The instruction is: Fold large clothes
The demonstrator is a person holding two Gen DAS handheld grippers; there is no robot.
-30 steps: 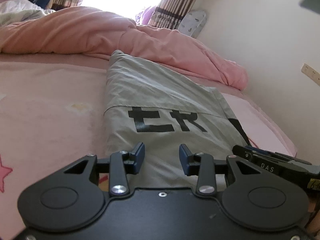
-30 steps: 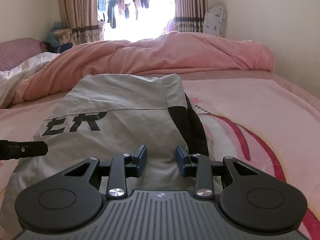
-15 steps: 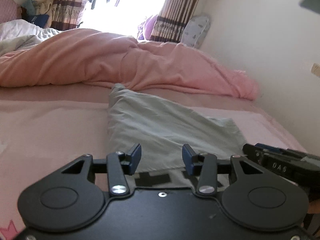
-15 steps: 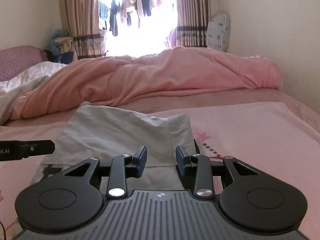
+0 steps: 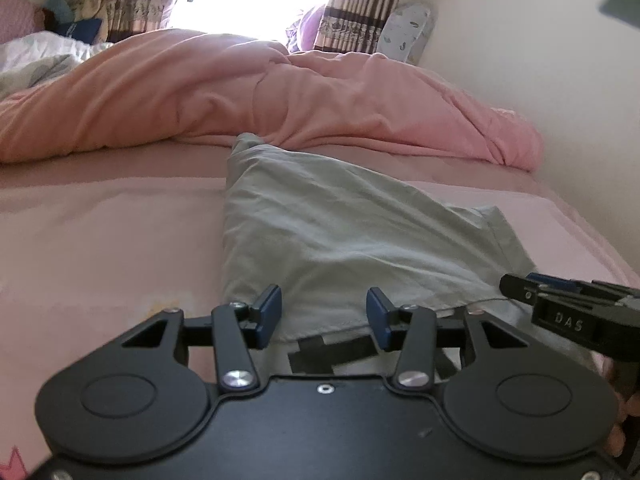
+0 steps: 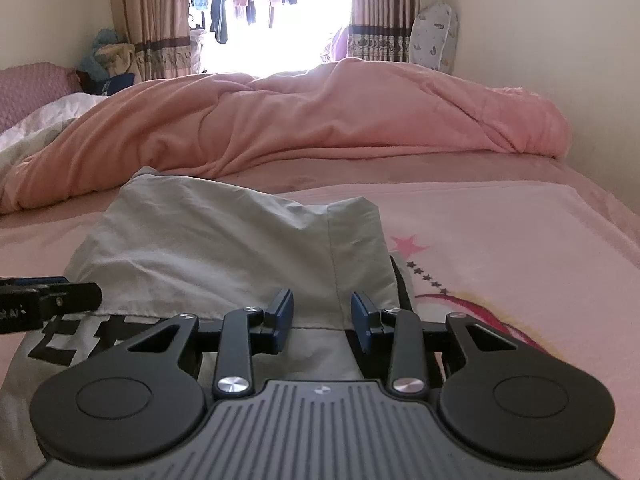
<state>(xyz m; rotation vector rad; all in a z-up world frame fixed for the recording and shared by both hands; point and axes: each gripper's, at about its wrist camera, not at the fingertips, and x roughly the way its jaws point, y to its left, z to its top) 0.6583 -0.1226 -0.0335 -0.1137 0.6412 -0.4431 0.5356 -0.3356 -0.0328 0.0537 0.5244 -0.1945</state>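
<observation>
A pale grey garment (image 5: 340,232) lies folded on the pink bed sheet (image 5: 100,240). Its upper layer ends in a hem just past my fingertips, and black printed letters (image 5: 320,354) show beneath that hem. My left gripper (image 5: 324,316) hovers over the near left part with its blue pads apart and only cloth behind the gap. In the right wrist view the garment (image 6: 220,240) has a dark side stripe at its right edge. My right gripper (image 6: 322,316) stands open over the hem beside that stripe. Each gripper's tip shows in the other view: the right gripper (image 5: 560,312) and the left gripper (image 6: 48,300).
A bunched pink duvet (image 6: 320,120) lies across the far side of the bed, just behind the garment. White bedding (image 6: 32,128) is at the far left. A wall (image 5: 560,80) runs along the right edge of the bed, with a patterned cushion (image 6: 434,36) upright in the corner.
Both grippers have moved forward over the garment, so the printed letters now sit right at the fingertips instead of further ahead. The left jaws stand a little wider.
</observation>
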